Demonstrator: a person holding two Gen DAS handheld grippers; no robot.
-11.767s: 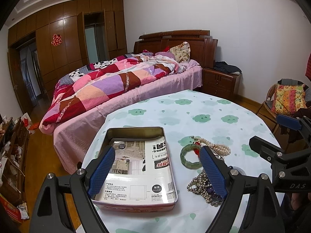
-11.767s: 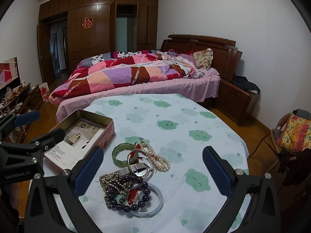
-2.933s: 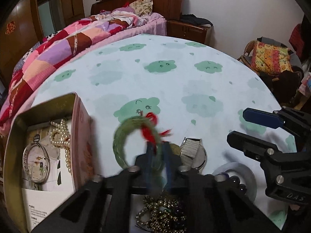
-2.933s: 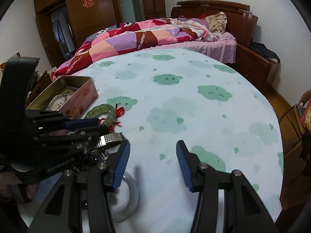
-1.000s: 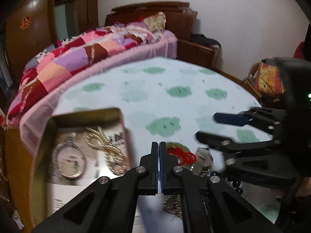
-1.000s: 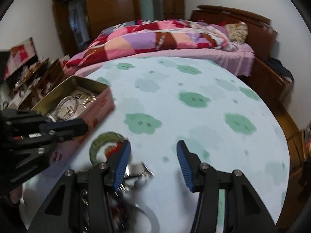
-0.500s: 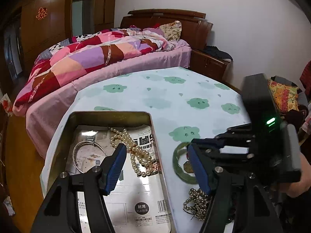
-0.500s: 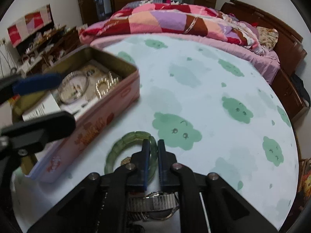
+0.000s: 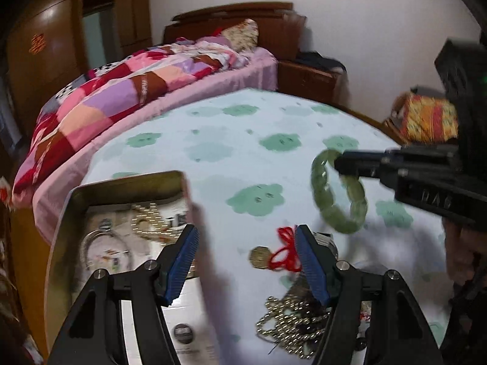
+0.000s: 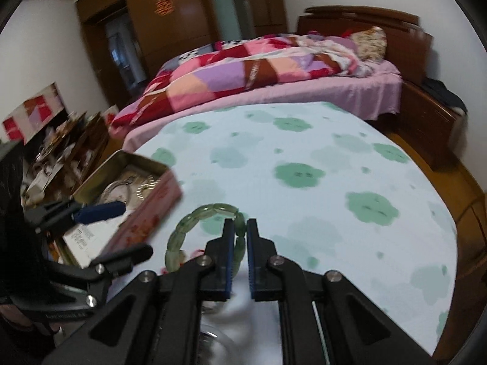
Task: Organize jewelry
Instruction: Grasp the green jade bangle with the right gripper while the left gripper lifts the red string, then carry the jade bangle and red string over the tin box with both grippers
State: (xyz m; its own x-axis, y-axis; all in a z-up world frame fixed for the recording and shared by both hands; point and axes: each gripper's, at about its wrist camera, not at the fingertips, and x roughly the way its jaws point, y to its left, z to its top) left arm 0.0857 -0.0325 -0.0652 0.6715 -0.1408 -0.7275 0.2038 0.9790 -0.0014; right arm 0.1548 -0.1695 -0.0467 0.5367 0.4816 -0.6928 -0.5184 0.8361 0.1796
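Observation:
My right gripper [image 10: 239, 228] is shut on a green jade bracelet [image 10: 194, 223], which hangs above the table; the left wrist view shows the same bracelet [image 9: 338, 194] lifted at the right gripper's tip [image 9: 339, 162]. My left gripper [image 9: 243, 255] stands open over the table beside the tin box [image 9: 127, 182], with nothing between its fingers. Inside the box lie a pearl necklace [image 9: 149, 216] and a silver bangle [image 9: 105, 252]. A gold coin with a red cord [image 9: 274, 254] and a heap of bead chains [image 9: 292, 325] rest near the left gripper.
The round table [image 9: 213, 140] wears a pale cloth with green clouds. The pink-sided tin box [image 10: 143, 210] sits at its left edge. A bed with a patchwork quilt [image 10: 258, 67] stands behind, a nightstand [image 10: 426, 121] to the right, and a clear bangle [image 10: 213, 343] lies under the right gripper.
The right gripper, shut on the green bracelet, has lifted it off the table. The left gripper stays open and has shifted right, away from over the box.

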